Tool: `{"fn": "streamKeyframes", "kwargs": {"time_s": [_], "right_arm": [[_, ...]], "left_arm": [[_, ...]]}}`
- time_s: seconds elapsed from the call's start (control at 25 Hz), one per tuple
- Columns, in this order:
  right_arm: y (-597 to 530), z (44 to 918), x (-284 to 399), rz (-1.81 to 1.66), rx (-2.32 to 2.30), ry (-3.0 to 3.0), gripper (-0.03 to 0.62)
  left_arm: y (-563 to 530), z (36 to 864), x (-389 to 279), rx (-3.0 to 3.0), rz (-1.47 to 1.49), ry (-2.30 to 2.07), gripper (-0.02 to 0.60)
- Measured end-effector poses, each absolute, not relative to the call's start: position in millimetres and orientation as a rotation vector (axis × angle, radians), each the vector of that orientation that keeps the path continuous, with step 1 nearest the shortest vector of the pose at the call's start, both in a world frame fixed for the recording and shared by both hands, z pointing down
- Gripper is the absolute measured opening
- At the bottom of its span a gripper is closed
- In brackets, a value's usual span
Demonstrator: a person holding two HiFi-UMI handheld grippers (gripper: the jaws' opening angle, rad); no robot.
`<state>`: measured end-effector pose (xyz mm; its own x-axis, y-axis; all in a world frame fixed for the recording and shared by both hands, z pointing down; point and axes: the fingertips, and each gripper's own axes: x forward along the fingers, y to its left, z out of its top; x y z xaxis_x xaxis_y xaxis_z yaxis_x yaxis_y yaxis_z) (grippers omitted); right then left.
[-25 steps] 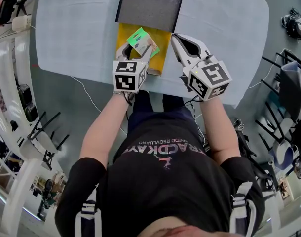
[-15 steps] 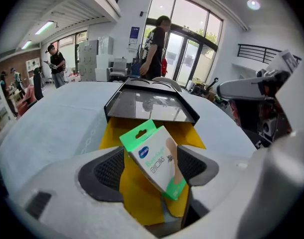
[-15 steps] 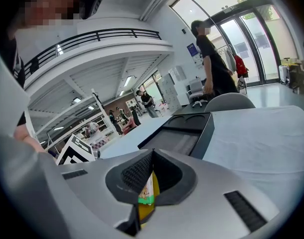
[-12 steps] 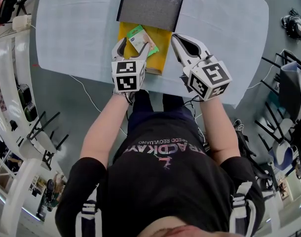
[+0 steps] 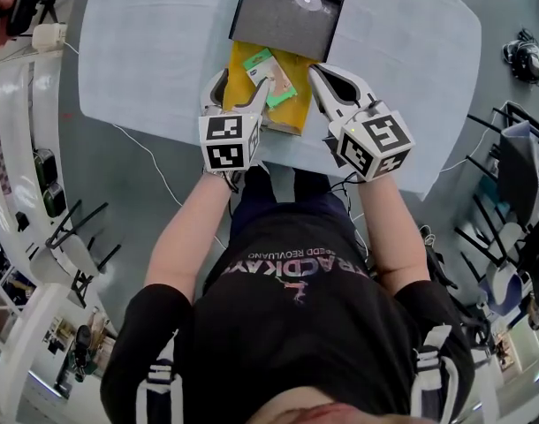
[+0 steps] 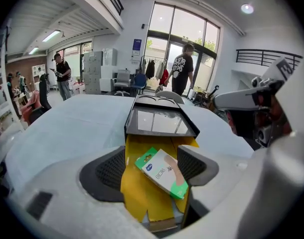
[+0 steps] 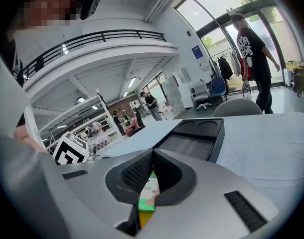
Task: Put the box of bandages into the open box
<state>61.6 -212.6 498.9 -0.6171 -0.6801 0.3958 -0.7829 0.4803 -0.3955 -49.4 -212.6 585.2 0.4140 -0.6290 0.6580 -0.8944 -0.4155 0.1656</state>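
Note:
The green and white box of bandages (image 5: pixel 269 76) lies tilted inside the open box's yellow tray (image 5: pixel 292 113), whose black lid (image 5: pixel 287 11) is folded back on the table. My left gripper (image 5: pixel 240 82) stands wide open at the tray's near end. In the left gripper view the box of bandages (image 6: pixel 163 172) shows between the pads without touching them, on the yellow tray (image 6: pixel 134 193). My right gripper (image 5: pixel 318 71) is shut and empty just right of the tray. In the right gripper view its jaws (image 7: pixel 152 154) meet, with the box of bandages (image 7: pixel 148 190) behind them.
The pale blue table (image 5: pixel 146 51) ends close to the person's body. A thin cable (image 5: pixel 150 157) runs over the floor at the left, near chairs (image 5: pixel 84 237). People stand far behind the table (image 6: pixel 182 73).
The left gripper opened and let go of the box of bandages, which dropped flat into the yellow tray. The gripper drew back a little toward the table edge. The right gripper stayed put.

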Motion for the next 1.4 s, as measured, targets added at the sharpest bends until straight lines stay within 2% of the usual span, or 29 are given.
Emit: {"fn": "streamKeyframes", "kwargs": {"time_s": [0.28, 0.32, 0.52, 0.6, 1.4], "right_arm": [[-208.5, 468.8, 28.8, 0.739, 1.264, -2.58, 0.011], [-207.8, 464.4, 25.6, 0.726, 1.268, -2.585, 0.011], [-202.7, 437.2, 9.7, 0.647, 1.3, -2.603, 0.011], [-199.4, 425.7, 5.5, 0.607, 1.318, -2.611, 0.011], [-122.2, 300.3, -51.5, 0.291, 1.531, -2.696, 0.011]], "left_arm": [[-205.9, 541.3, -85.1, 2.224, 0.597, -1.328, 0.324], [-204.5, 532.9, -90.2, 2.238, 0.58, -1.338, 0.303], [-198.7, 485.9, -115.4, 2.34, 0.503, -1.407, 0.073], [-196.5, 468.1, -120.3, 2.381, 0.447, -1.412, 0.032], [-127.5, 334.3, -159.5, 2.713, 0.144, -1.108, 0.017]]}}
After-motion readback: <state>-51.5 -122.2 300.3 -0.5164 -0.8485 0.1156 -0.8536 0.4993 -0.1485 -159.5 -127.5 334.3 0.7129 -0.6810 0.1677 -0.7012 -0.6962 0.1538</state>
